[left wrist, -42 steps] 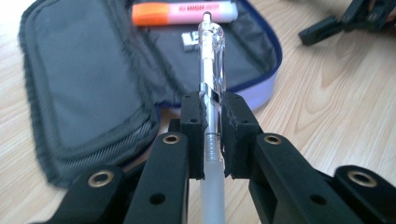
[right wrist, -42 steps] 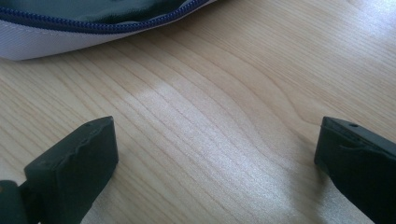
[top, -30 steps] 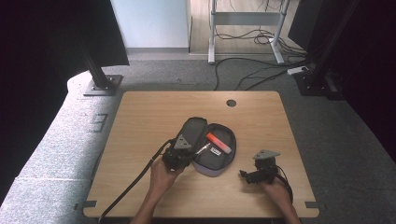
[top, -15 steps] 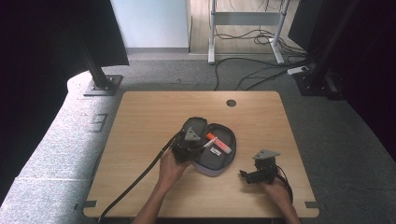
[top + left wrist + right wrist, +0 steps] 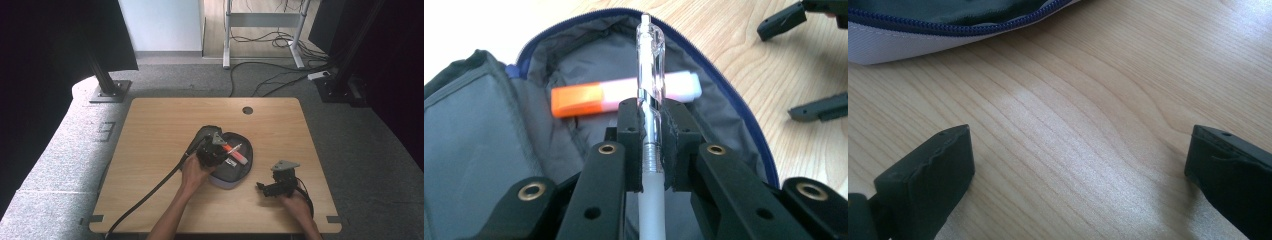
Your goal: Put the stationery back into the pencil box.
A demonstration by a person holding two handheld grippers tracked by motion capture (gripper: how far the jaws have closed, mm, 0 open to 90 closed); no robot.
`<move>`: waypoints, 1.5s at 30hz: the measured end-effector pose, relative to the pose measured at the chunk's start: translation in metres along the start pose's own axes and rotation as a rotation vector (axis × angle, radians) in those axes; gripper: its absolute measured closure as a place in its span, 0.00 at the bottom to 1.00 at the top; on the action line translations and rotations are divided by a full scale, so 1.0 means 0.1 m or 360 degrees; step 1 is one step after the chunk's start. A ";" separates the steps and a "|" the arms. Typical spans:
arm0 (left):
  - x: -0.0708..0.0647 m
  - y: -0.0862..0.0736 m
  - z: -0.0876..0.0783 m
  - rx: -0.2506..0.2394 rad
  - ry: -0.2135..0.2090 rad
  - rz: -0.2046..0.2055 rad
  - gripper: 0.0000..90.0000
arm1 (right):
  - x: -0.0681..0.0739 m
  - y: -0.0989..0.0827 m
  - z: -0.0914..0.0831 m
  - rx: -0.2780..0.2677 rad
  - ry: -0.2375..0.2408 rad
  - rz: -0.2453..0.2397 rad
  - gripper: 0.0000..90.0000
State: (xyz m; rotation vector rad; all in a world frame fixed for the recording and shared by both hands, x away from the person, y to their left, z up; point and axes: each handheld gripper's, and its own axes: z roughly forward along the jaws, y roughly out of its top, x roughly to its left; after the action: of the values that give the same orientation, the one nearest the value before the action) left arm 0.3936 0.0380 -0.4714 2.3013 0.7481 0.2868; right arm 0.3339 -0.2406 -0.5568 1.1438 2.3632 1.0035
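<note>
Jaws of your left gripper (image 5: 653, 145) pinch the clear pen (image 5: 651, 70), over the open pouch (image 5: 484, 130); your right gripper (image 5: 1078, 165) gapes empty.

Two hand-held black grippers, bare forearms.

Left gripper (image 5: 653, 127): matte black jaw arms with brass-ringed screw holes at the pivots and plain dark holes lower down; blocky black pads at the tips. A thick black cable (image 5: 150, 192) trails from its body in the high view. Right gripper (image 5: 1078, 165): chunky black jaw blocks with slightly rounded edges; a grey three-cornered plate (image 5: 285, 165) sits on top. No sleeves on the forearms in the high view.
</note>
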 end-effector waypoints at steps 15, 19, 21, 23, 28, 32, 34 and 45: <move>0.06 -0.04 0.35 0.0038 -0.0005 -0.0048 0.88 | 0.00 0.00 0.00 0.0001 0.0001 -0.0002 0.00; 0.06 -0.06 0.40 0.0067 -0.0014 -0.0050 0.87 | 0.00 0.00 0.00 0.0000 0.0001 -0.0002 0.00; 0.07 -0.07 0.42 0.0078 -0.0018 -0.0054 0.87 | 0.00 0.00 0.00 0.0001 0.0001 -0.0001 0.00; 0.07 -0.07 0.43 0.0085 -0.0021 -0.0056 0.87 | 0.00 0.00 0.00 0.0001 0.0001 -0.0001 0.00; 0.07 -0.07 0.40 0.0066 -0.0007 -0.0050 0.78 | 0.00 0.00 0.00 0.0001 0.0001 -0.0001 0.00; 0.05 -0.05 0.34 0.0039 0.0007 -0.0039 0.65 | 0.00 0.00 0.00 0.0000 0.0000 -0.0003 0.00; 0.04 -0.04 0.31 0.0022 0.0002 -0.0033 0.58 | 0.00 0.00 0.00 0.0000 0.0001 -0.0003 0.00; 0.02 -0.04 0.11 -0.0002 -0.0077 -0.0016 0.28 | 0.00 0.00 0.00 0.0000 0.0001 -0.0002 0.00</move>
State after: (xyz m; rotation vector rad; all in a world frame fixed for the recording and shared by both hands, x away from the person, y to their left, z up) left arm 0.3976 0.0356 -0.4819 2.2945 0.7345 0.2266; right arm 0.3338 -0.2407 -0.5567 1.1416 2.3644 1.0035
